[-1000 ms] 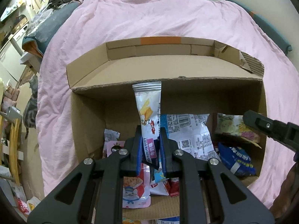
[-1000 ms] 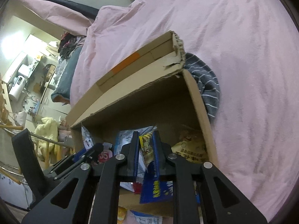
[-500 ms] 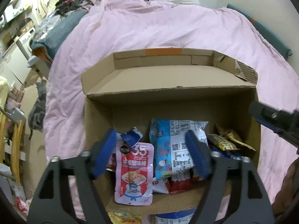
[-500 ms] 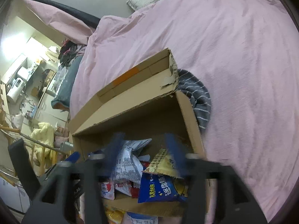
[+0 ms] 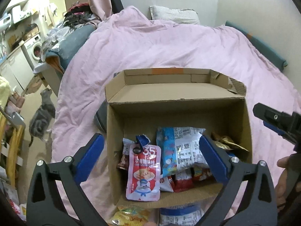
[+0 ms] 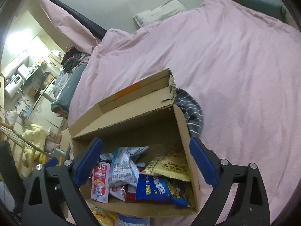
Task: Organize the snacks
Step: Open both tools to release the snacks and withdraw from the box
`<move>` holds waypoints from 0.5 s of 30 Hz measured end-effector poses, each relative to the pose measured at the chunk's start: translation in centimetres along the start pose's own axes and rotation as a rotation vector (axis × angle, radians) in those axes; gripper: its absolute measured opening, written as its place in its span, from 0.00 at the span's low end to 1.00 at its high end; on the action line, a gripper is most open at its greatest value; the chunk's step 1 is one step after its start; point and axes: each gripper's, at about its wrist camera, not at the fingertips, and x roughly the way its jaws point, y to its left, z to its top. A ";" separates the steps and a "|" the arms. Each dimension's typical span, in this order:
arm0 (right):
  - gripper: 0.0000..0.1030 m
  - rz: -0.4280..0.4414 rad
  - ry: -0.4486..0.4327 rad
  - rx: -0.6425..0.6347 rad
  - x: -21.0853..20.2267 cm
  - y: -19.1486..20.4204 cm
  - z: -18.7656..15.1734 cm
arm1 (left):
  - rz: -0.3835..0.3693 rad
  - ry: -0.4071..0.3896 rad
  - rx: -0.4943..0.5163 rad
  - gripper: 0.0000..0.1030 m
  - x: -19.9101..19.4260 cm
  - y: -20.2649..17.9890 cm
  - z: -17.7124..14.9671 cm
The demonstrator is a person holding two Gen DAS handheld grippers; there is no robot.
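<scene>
Both claws released, fingers spread wide, nothing between them. My left claw (image 5: pixel 150 156) hangs above the near end of the cardboard box (image 5: pixel 176 116); my right claw (image 6: pixel 146 162) hangs over the same box from the right side.

The box sits on the pink duvet (image 5: pixel 169 43) of the bed, top open, far flap (image 5: pixel 169 82) folded back, a strip of orange tape on it.

Snacks lie loose inside the box:
- pink pouch marked "35" (image 5: pixel 144 171), left of centre, lower end lapping onto the near edge of the box.
- blue-and-white bag (image 5: pixel 180 150) just right of it, printed back facing up, partly over small red packets (image 5: pixel 183 181).
- yellow-brown packet (image 5: pixel 228 145) at the right wall; from the right wrist it shows as a checked yellow bag (image 6: pixel 169 166) resting on a blue bag with yellow print (image 6: pixel 158 190).

More packets outside the box at its near side: a yellow one (image 5: pixel 129 214) and a blue one (image 5: pixel 178 212), both partly cut off.

Grey striped cloth (image 6: pixel 190 109) tucked against the box's right rear corner. Grey cat (image 5: pixel 42 120) on the floor left of the bed.
</scene>
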 end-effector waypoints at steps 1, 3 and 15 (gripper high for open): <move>0.94 0.000 -0.001 -0.001 -0.2 0.1 -0.2 | -0.008 0.009 -0.007 0.97 -0.2 0.3 -0.1; 0.95 0.010 0.004 0.003 -0.4 0.3 -0.7 | -0.015 0.025 -0.015 0.97 -0.4 0.9 -0.2; 0.95 -0.011 0.031 -0.023 -1.7 1.5 -4.2 | -0.034 0.029 0.026 0.97 -2.7 3.3 -3.4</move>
